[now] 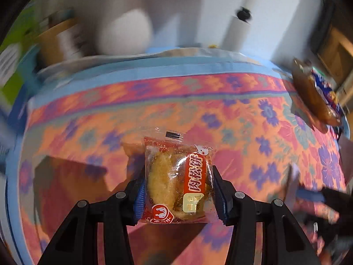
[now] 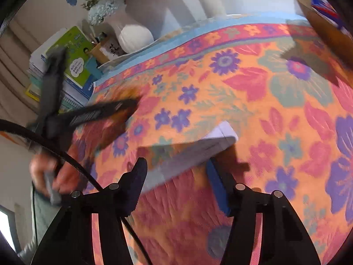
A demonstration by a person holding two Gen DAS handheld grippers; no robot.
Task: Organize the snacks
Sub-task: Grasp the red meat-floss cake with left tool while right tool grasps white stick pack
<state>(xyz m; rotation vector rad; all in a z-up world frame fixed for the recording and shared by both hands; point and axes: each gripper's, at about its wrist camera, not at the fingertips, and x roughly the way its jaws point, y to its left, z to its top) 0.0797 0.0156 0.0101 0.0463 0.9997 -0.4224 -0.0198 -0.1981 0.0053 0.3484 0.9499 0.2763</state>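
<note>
We look down on a table under a floral cloth [image 1: 253,119] of orange, pink and purple with a pale blue border, seen from both wrist cameras.

Beyond the far edge, a white vase [image 2: 134,35] holds pale flowers, blurred in the left view. Beside it a stack of books [image 2: 72,59] with a green cover on top stands off the far left corner.

At the far right corner we see a brown tray [image 1: 308,90] holding blue-wrapped snacks, its rim over the cloth.

A pale, flat packet [image 2: 198,154] lies tilted on the cloth toward the near edge. The right gripper [image 2: 177,182] stands around its near end with its jaws apart; one blue pad sits just beside the packet, and we cannot tell whether either pad touches it.

The left gripper [image 1: 178,195] is clamped on a pastry [image 1: 176,181], a golden cake in a clear wrapper with red trim and Chinese print. Both blue pads press its sides, and it is held above the cloth near the middle of the near edge.

In the right view we see the left gripper blurred at the left edge, a hand [image 2: 50,176] on its handle and a black cable curving across it.
</note>
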